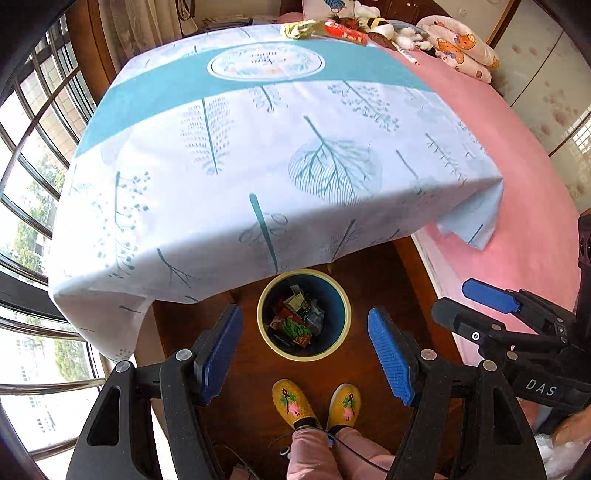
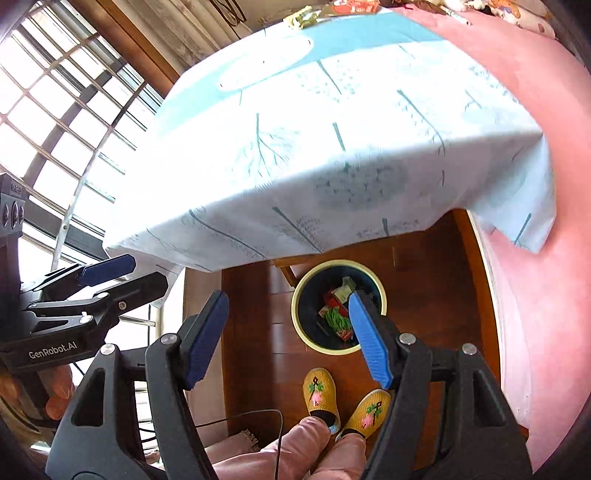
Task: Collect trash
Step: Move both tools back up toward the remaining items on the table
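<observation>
My left gripper [image 1: 304, 354]: jaws apart, empty, hovering above floor. My right gripper [image 2: 288, 339]: jaws apart, empty too. Directly below both I see trash bin [image 1: 264, 334] on wooden floor [image 1: 388, 280], wrappers [image 1: 297, 321] inside, just beside table's near edge. Tablecloth [image 1: 258, 155] drapes over table. More trash [image 1: 321, 29] at far edge.

A round waste bin [image 1: 304, 314] with a pale yellow rim and dark blue inside stands upright on the wooden floor, just beyond the table's draped edge. Crumpled wrappers [image 1: 297, 323], red, green and white, lie heaped inside it
</observation>
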Demonstrator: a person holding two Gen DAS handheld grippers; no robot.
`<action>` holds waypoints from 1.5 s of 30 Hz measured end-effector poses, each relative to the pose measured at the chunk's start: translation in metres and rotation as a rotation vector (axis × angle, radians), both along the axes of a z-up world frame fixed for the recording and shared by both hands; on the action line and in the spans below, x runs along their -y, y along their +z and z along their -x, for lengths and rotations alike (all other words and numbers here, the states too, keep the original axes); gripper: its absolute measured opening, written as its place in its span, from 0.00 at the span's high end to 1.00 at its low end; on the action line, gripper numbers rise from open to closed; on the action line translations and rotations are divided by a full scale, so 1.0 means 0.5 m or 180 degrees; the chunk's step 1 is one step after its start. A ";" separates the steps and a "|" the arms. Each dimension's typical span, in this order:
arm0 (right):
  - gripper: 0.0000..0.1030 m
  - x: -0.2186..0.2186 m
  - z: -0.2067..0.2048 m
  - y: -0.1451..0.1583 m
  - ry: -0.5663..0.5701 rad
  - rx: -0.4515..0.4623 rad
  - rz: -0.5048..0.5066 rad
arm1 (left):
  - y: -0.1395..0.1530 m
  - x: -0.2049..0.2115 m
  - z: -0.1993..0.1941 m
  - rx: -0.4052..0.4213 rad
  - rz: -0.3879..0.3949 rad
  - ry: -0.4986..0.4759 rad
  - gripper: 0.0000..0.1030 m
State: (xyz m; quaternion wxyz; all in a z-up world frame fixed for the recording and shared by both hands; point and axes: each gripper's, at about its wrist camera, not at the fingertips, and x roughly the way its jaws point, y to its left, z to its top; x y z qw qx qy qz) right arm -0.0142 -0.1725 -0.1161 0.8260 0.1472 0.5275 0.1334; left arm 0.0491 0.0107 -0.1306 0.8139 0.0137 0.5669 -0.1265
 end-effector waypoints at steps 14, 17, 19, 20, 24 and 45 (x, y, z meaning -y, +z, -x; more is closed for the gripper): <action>0.37 -0.036 -0.023 0.261 -0.0141 0.0597 0.0098 | 0.265 -0.061 -0.045 0.0660 0.0102 -0.0075 0.31; 0.37 -0.044 -0.040 0.299 -0.0182 0.0747 0.0151 | 0.302 -0.077 -0.065 0.0803 0.0142 -0.0071 0.31; 0.36 -0.048 -0.049 0.319 -0.0191 0.0829 0.0193 | 0.324 -0.084 -0.079 0.0889 0.0153 -0.0086 0.31; 0.36 -0.050 -0.054 0.330 -0.0195 0.0866 0.0214 | 0.332 -0.085 -0.085 0.0928 0.0156 -0.0096 0.31; 0.36 -0.050 -0.078 0.365 -0.0191 0.0977 0.0292 | 0.362 -0.084 -0.107 0.1052 0.0220 -0.0156 0.31; 0.36 0.148 -0.599 0.367 0.0415 0.1194 0.0474 | 0.374 0.079 -0.543 0.1081 -0.0051 0.0095 0.31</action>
